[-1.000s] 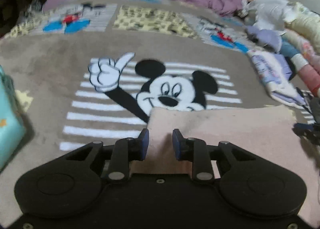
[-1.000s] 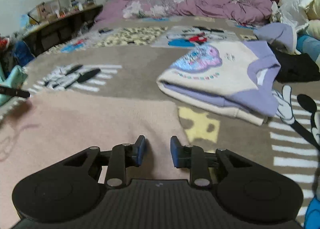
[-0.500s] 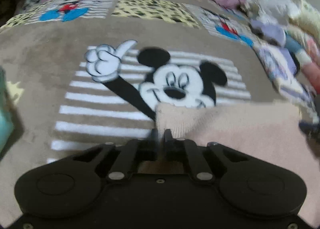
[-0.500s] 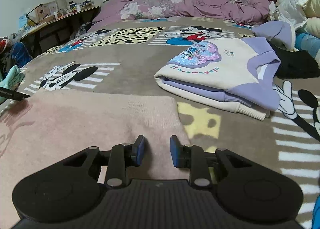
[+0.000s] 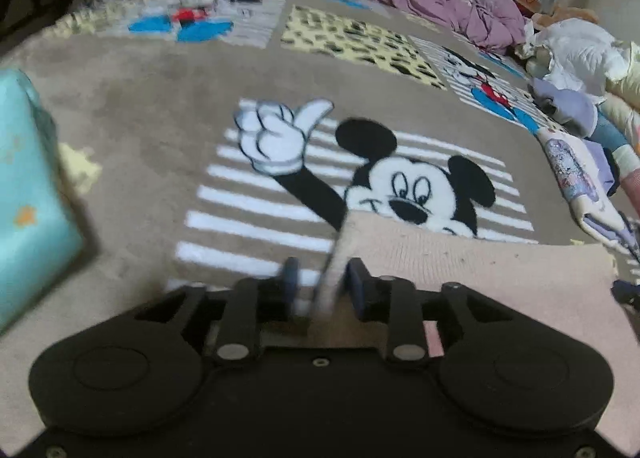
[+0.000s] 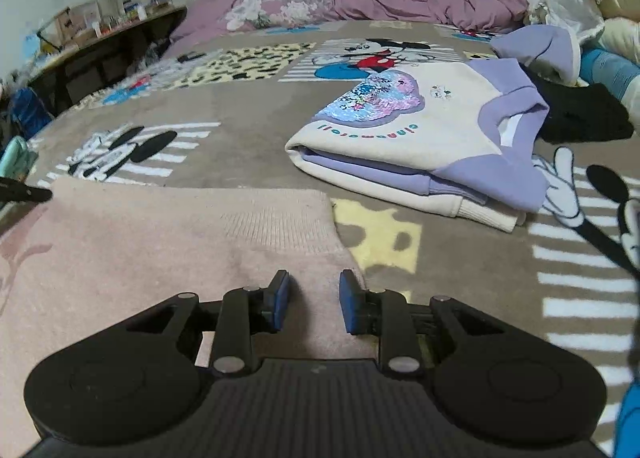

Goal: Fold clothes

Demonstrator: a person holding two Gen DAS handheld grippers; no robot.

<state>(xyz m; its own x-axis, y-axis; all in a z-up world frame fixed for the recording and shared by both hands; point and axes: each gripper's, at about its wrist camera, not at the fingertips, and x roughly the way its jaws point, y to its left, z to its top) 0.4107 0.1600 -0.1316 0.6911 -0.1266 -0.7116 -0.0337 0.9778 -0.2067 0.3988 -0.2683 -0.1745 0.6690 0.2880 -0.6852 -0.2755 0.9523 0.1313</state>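
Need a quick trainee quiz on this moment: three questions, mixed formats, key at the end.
1. True or false: the cream-and-lilac sweatshirt is already folded.
2. The right gripper has its jaws apart above which item? A) pink sweater B) black garment C) purple duvet
3. Fill in: in the left wrist view, the mouse figure on the blanket gives a ___ up.

Key: 1 true; 2 A; 3 thumb.
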